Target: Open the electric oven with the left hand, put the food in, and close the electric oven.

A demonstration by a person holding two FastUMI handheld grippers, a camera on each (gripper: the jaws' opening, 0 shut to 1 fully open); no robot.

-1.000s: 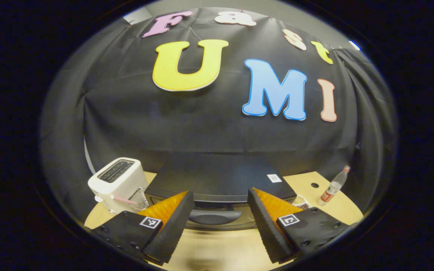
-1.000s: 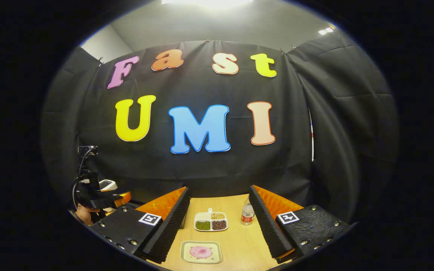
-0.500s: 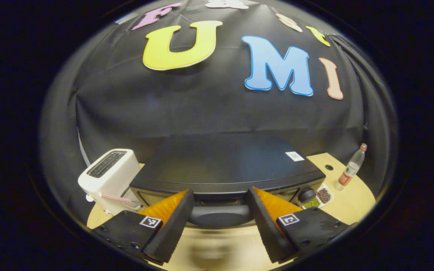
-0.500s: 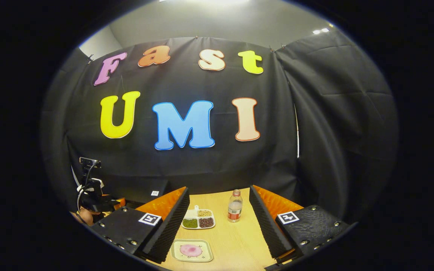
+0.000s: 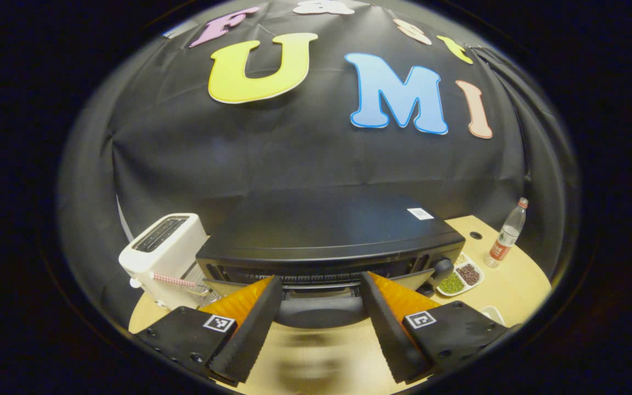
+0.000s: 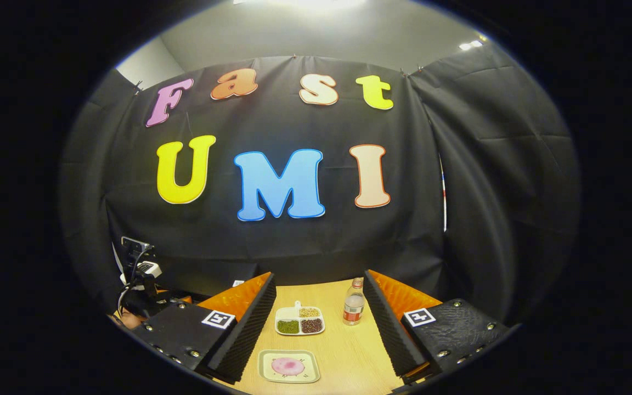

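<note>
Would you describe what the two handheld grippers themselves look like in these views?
The left gripper and the right gripper look alike: two wedge-shaped fingers with serrated, ridged inner faces, on black bolted mounts, each bearing a small square black-and-white marker. In the right gripper view, the left gripper's body has cables and a small camera on top.

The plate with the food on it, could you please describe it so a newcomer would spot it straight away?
On the wooden table, look at the near edge in front of the bottle. The food plate lies flat there, nearer than the divided dish. It alone holds one pink round piece, not three heaps of beans.
</note>
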